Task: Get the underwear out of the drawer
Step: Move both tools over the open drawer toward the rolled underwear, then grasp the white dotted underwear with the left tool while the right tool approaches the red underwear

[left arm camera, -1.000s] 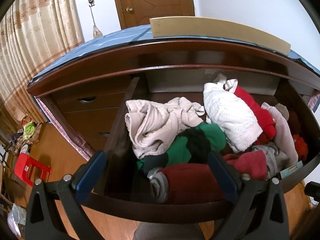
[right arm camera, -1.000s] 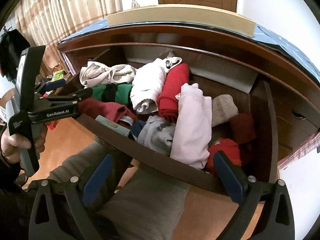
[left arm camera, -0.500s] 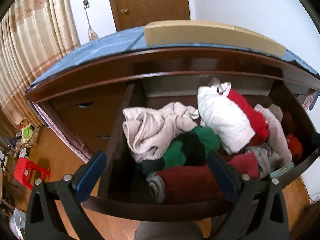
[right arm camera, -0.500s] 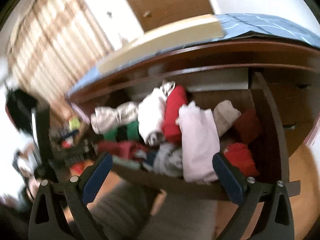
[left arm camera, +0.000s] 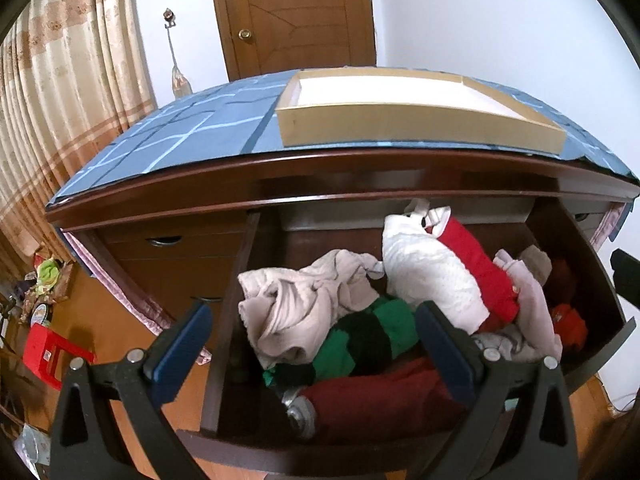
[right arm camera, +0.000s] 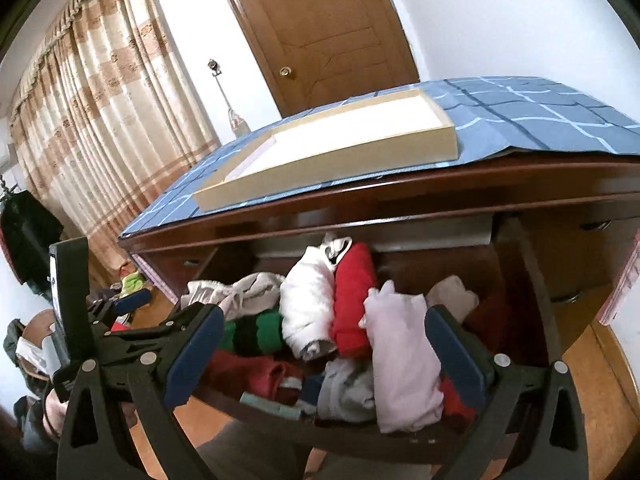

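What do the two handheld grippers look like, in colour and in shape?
Both are alike. The left gripper and the right gripper each have two black plastic arms with triangular cut-outs and silver bolts. Their fingers end in flat dark-blue pads. The right view shows the left gripper's upright black handle.

Pulled out from the front of a dresser, a drawer, and in it a heap of folded and crumpled clothes, lying side by side and one upon another from the left wall to the right wall. On top of the dresser a cloth, and on this cloth, toward the right and just behind the front edge, a shallow tray. Behind the dresser a door, left of it a curtain, and on the floor at the far left a small stool.
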A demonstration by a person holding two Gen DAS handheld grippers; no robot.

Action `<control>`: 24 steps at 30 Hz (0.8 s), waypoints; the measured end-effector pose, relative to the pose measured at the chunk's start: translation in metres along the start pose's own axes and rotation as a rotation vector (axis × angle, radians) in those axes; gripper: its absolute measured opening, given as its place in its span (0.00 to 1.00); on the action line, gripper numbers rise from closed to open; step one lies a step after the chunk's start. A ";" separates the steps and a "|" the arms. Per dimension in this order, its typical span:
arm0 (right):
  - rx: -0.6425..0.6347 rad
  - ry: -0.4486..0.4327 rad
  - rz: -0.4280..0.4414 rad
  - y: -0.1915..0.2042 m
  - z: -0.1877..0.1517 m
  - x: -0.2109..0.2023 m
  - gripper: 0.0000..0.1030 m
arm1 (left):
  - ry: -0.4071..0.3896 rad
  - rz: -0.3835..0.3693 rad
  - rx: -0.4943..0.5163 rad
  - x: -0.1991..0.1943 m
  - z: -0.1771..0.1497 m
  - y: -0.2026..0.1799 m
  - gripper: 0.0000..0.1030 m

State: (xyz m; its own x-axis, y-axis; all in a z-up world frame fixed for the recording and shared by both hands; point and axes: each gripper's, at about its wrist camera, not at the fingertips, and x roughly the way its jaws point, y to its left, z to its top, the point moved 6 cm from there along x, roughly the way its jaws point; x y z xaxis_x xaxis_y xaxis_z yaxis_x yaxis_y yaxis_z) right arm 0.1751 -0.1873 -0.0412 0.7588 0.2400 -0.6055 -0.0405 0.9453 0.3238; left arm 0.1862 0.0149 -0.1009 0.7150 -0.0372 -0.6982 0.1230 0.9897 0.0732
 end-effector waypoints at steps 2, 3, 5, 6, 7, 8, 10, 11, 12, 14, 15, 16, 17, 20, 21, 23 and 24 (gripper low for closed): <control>0.010 -0.015 -0.023 -0.005 0.002 0.001 0.99 | 0.005 -0.005 0.006 0.002 0.005 -0.002 0.99; 0.013 -0.021 -0.028 -0.006 0.003 0.002 0.99 | 0.007 -0.006 0.010 0.003 0.006 -0.003 0.99; 0.026 -0.031 -0.038 -0.012 0.005 0.004 0.99 | 0.018 -0.008 0.020 0.007 0.008 -0.007 0.99; 0.032 -0.032 -0.058 -0.016 0.006 0.005 0.99 | 0.028 -0.009 0.023 0.010 0.009 -0.009 0.99; 0.032 -0.035 -0.073 -0.019 0.006 0.006 0.99 | 0.043 -0.015 0.022 0.014 0.010 -0.011 0.99; 0.030 -0.039 -0.091 -0.022 0.007 0.007 0.99 | 0.058 -0.023 0.018 0.017 0.011 -0.013 0.99; 0.030 -0.045 -0.119 -0.028 0.008 0.007 0.99 | 0.081 -0.030 0.006 0.024 0.013 -0.019 0.99; 0.029 -0.046 -0.125 -0.030 0.008 0.008 0.99 | 0.090 -0.033 0.001 0.027 0.014 -0.022 0.99; 0.024 -0.047 -0.134 -0.032 0.009 0.008 0.99 | 0.105 -0.040 -0.006 0.030 0.015 -0.026 0.99; 0.010 -0.055 -0.151 -0.034 0.010 0.009 0.99 | 0.130 -0.059 -0.009 0.036 0.016 -0.036 0.99; 0.005 -0.058 -0.155 -0.035 0.010 0.009 0.99 | 0.139 -0.057 -0.010 0.039 0.017 -0.041 0.99; 0.002 -0.059 -0.160 -0.037 0.010 0.010 0.99 | 0.150 -0.048 -0.014 0.043 0.019 -0.046 0.97; 0.002 -0.059 -0.164 -0.038 0.010 0.010 0.99 | 0.159 -0.045 -0.017 0.046 0.019 -0.051 0.96; 0.010 -0.052 -0.155 -0.043 0.009 0.011 0.98 | 0.201 -0.042 -0.025 0.057 0.019 -0.060 0.89; 0.016 -0.052 -0.150 -0.045 0.008 0.011 0.96 | 0.220 -0.041 -0.034 0.062 0.020 -0.065 0.83; 0.024 -0.046 -0.140 -0.047 0.007 0.011 0.90 | 0.243 -0.045 -0.048 0.067 0.020 -0.070 0.78; 0.025 -0.044 -0.140 -0.049 0.007 0.011 0.90 | 0.256 -0.042 -0.060 0.071 0.020 -0.071 0.78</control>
State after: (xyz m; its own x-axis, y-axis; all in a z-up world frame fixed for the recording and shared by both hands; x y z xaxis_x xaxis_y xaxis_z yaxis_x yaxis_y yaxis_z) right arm 0.1897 -0.2322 -0.0589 0.7834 0.0960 -0.6141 0.0834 0.9628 0.2569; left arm 0.2417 -0.0610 -0.1410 0.5115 -0.0502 -0.8578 0.1029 0.9947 0.0032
